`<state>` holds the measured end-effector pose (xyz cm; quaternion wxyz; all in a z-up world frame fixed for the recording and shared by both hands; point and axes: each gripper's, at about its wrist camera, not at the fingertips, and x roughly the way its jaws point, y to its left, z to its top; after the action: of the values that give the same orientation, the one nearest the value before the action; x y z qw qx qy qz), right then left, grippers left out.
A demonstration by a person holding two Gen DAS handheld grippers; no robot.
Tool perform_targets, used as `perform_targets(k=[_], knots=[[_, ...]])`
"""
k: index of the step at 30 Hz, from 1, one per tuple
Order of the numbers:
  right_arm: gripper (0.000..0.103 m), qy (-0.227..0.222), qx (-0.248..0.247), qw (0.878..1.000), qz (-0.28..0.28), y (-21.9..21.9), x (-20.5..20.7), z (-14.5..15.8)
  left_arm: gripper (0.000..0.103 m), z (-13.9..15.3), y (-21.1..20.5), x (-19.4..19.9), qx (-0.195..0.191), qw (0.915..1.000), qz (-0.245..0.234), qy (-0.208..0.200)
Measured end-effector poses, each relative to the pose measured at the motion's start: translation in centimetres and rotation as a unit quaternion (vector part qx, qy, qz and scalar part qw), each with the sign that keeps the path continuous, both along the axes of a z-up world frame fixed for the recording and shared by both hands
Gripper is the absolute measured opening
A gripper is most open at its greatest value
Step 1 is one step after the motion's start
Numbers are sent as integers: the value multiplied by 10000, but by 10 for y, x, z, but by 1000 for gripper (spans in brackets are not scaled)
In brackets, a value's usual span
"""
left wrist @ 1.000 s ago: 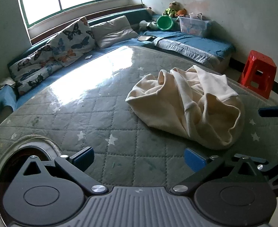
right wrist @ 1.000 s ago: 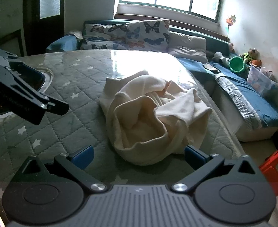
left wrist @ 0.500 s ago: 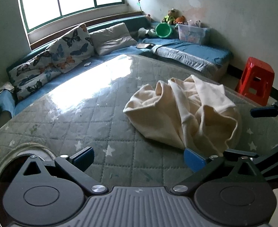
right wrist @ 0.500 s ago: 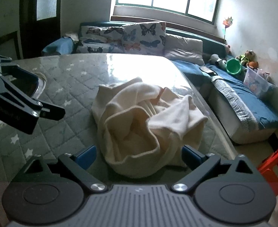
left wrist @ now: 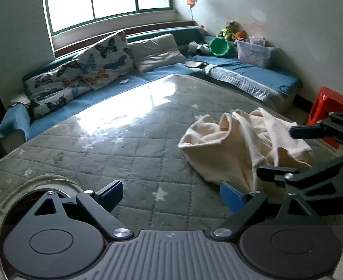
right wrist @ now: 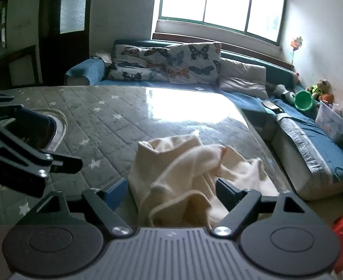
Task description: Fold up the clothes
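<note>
Both grippers gape wide: right gripper [right wrist: 171,192] straddles the crumpled cream garment [right wrist: 194,175] on the quilted mattress [right wrist: 101,121]; left gripper [left wrist: 171,193] hovers beside it.

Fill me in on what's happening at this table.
A person holding a gripper in each hand is about to fold a crumpled cream garment lying on the quilted grey table cover. The right gripper is at the near edge of the heap, jaws open with cloth between them but not clamped. The left gripper sits to the garment's left over bare cover, jaws open and empty. No fold has been made yet.
</note>
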<state>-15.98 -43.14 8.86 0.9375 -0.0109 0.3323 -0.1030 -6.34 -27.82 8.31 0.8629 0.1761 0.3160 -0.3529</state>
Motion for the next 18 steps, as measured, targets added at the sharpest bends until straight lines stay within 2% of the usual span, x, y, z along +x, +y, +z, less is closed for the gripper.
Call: perform_targets(k=[5,7,11,13,15,16,18], knots=[[72,156,30,9999,52,-2,24,-9,93,5,10,4,-49,9999,138,-55],[60,253,111,9996,59,-2,30,-15,93,6,13,6,-56,9998,177,-72],[47,339,373,9987,45,-6,33,-24,93,8,17,7,-91,9996,238,-88],[33,302,383,9988,61,-6,32,-25,93,7,18,8,-107,9996,261,-80],[26,262,398,9988,133,-4,29,-25,93,8,19,8,-120,9996,266,-66],[18,242,384,9988,154,-3,28,-24,93,8,19,7,-123,9996,258,-71],[14,235,311,9992,84,-1,26,-24,94,8,19,6,-130,9996,237,-82]])
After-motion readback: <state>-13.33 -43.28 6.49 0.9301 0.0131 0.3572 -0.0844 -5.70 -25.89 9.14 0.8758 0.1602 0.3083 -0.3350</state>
